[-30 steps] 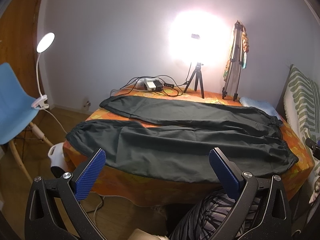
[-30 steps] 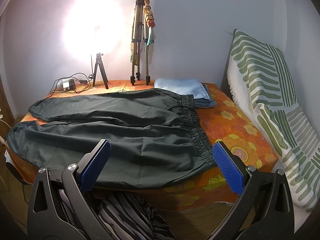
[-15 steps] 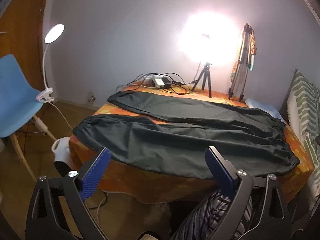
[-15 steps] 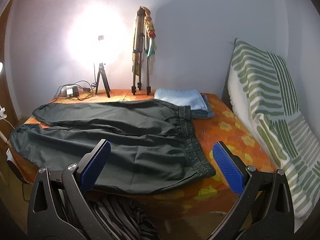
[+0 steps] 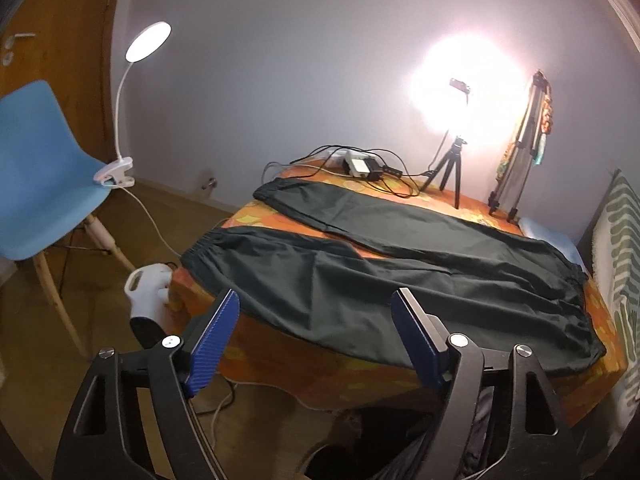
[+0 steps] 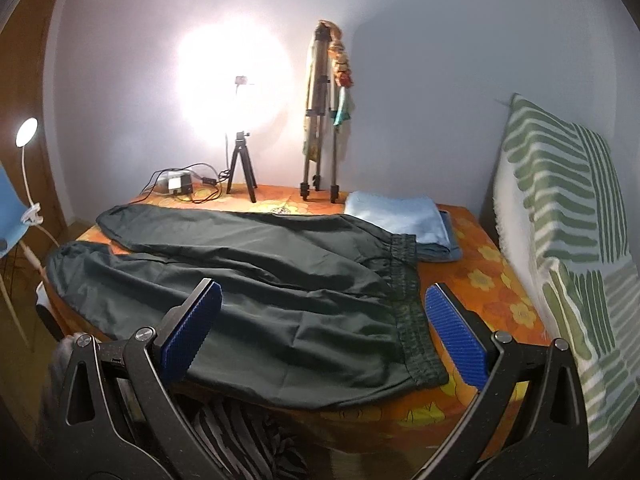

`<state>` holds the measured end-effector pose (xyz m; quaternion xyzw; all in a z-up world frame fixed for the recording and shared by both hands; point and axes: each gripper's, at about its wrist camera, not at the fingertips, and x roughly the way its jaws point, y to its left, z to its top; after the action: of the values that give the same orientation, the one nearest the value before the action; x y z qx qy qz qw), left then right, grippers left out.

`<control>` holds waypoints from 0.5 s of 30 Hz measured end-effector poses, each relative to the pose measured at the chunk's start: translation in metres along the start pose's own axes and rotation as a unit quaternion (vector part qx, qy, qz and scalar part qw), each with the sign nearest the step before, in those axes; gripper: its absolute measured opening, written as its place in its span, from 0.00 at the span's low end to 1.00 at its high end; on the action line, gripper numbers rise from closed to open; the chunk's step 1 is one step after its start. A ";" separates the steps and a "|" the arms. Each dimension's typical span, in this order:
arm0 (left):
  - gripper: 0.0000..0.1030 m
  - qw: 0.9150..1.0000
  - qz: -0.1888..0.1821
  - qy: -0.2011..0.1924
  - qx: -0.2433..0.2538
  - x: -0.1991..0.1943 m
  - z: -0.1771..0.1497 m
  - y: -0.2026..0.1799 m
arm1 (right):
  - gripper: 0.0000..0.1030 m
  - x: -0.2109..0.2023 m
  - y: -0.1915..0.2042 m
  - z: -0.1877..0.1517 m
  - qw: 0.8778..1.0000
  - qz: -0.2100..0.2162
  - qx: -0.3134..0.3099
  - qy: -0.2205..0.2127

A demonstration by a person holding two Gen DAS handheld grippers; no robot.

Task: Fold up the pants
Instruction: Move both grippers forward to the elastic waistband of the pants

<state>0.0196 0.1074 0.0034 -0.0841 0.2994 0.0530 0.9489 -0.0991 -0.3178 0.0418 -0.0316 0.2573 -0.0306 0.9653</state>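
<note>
Dark green pants [image 5: 400, 276] lie spread flat on the orange flowered table [image 5: 360, 376], legs to the left, elastic waistband [image 6: 408, 312] to the right. The two legs lie apart in a V. My left gripper [image 5: 316, 316] is open and empty, held above the table's front edge near the near leg. My right gripper [image 6: 324, 308] is open and empty, held above the front edge near the waistband. Neither touches the pants.
A folded light blue towel [image 6: 396, 220] lies at the back right. Two tripods [image 6: 320, 120] [image 6: 240, 164], a bright lamp and a power adapter with cables [image 6: 176, 184] stand along the back. A blue chair with a clip lamp [image 5: 36, 184] stands left. A striped cushion [image 6: 568, 232] leans right.
Both grippers have pulled back and risen from the table. The left one has swung leftward, showing more of the chair and floor. The pants have not moved.
</note>
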 end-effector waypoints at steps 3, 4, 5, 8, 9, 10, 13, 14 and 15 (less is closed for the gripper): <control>0.75 1.000 0.003 0.005 -0.005 0.010 0.017 0.011 | 1.00 0.009 0.003 0.013 1.000 0.009 -0.018 0.002; 0.75 1.000 0.003 0.007 -0.004 0.013 0.023 0.013 | 1.00 0.010 0.004 0.017 1.000 0.011 -0.024 0.001; 0.75 1.000 0.003 0.008 -0.003 0.015 0.026 0.014 | 1.00 0.013 0.006 0.023 0.999 0.013 -0.030 -0.002; 0.75 1.000 -0.004 0.017 -0.003 0.031 0.043 0.018 | 1.00 0.023 0.008 0.036 0.999 0.026 -0.032 0.002; 0.75 1.000 -0.005 0.021 -0.005 0.039 0.049 0.020 | 1.00 0.029 0.007 0.040 0.999 0.031 -0.031 0.008; 0.75 1.000 -0.006 0.025 -0.007 0.045 0.054 0.022 | 1.00 0.036 0.007 0.044 0.999 0.034 -0.029 0.015; 0.75 0.999 -0.006 0.040 -0.012 0.071 0.072 0.027 | 1.00 0.059 0.011 0.056 0.998 0.041 -0.041 0.029; 0.75 0.999 -0.006 0.046 -0.015 0.081 0.080 0.029 | 1.00 0.068 0.012 0.061 0.997 0.043 -0.048 0.032; 0.75 0.998 -0.006 0.054 -0.021 0.096 0.091 0.032 | 1.00 0.078 0.013 0.067 0.997 0.045 -0.052 0.037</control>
<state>0.1438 0.1607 0.0173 -0.1084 0.3487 0.0493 0.9296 0.0023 -0.3076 0.0599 -0.0689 0.2950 0.0254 0.9527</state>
